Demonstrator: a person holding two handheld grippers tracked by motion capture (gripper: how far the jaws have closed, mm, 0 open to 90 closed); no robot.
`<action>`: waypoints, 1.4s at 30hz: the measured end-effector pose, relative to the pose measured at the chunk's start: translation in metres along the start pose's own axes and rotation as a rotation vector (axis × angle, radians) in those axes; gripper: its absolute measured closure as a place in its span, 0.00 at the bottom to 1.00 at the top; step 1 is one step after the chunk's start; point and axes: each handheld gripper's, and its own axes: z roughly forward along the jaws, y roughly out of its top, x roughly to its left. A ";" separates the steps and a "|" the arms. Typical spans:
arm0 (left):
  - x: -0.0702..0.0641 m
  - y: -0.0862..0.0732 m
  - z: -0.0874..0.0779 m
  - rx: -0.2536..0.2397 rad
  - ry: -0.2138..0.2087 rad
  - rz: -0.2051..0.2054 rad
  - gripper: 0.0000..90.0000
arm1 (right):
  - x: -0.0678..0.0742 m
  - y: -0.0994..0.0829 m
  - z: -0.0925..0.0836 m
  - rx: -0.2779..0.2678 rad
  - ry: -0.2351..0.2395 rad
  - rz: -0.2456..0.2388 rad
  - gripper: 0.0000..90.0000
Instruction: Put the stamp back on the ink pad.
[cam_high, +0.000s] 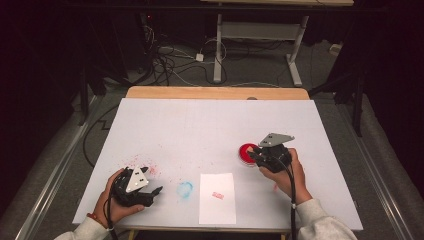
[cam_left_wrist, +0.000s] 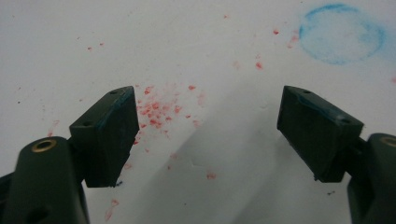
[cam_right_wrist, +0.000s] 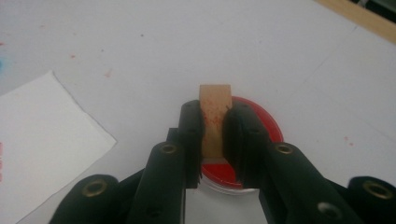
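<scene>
We hold the wooden stamp (cam_right_wrist: 215, 122) clamped between our right gripper (cam_right_wrist: 214, 135) jaws over the red ink pad (cam_right_wrist: 261, 135) just beyond them, the paper sheet (cam_high: 217, 198) bearing one red print, more stamping seemingly left, left gripper (cam_left_wrist: 210, 135) jaws wide, empty.

I work in a recording lab: black curtains (cam_high: 45, 60) around my paper-covered table (cam_high: 215, 125), loose cables (cam_high: 170, 65) on grey carpet (cam_high: 260, 75) beyond its far edge.

light: table sheet (cam_high: 215, 130) brightly lit, room behind dark | shadows: soft grey patch beneath the left gripper (cam_left_wrist: 205, 135) | focus: gripper views soft — jaws near the lens blurred | glare: none
</scene>
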 end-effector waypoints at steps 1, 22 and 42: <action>0.000 0.000 0.000 -0.001 0.002 -0.003 0.22 | -0.002 -0.001 0.004 0.009 0.001 0.012 0.84; 0.000 -0.001 0.001 0.005 -0.003 0.002 0.22 | -0.012 -0.008 0.035 0.087 -0.025 0.060 0.80; 0.000 -0.001 0.001 0.011 0.002 0.004 0.22 | -0.013 -0.007 0.030 0.028 0.026 0.113 0.64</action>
